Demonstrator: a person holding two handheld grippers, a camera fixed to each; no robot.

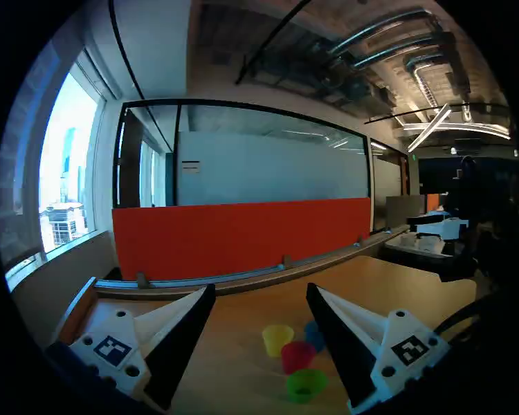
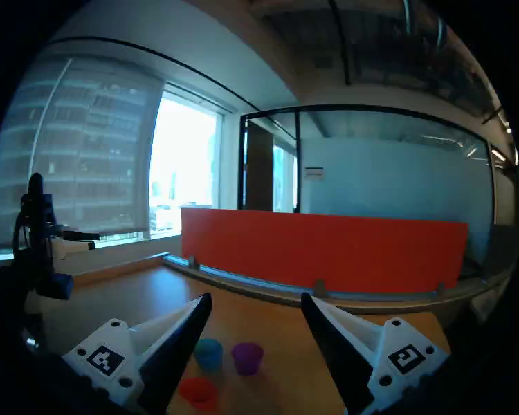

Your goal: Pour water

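Jaws of the left gripper stand wide apart and hold nothing, its white fingers hanging over a pale wooden desktop. Just past them, in the left gripper view, four little cups sit close together on the wood. There is a small yellow plastic cup, a small red plastic cup just beside it, and a small green plastic cup nearest the camera. A small blue plastic cup is half hidden behind the right-hand finger. All stand upright; whether anything is in them I cannot tell.

The right gripper is likewise spread wide and empty above the desk. In the right gripper view a blue cup stands near a small purple plastic cup, and a red cup sits closer to the camera by the left-hand finger.

A long orange partition panel runs along the desk's far edge, seated in a grey rail. Behind it rises a black-framed frosted glass wall. To the left a bright window looks onto towers. In the right gripper view a translucent roller blind covers part of the glazing. Silver ceiling ducts and white strip lights run overhead. At the desk's left edge stands a dark stand with a blue knob; what it is I cannot tell.
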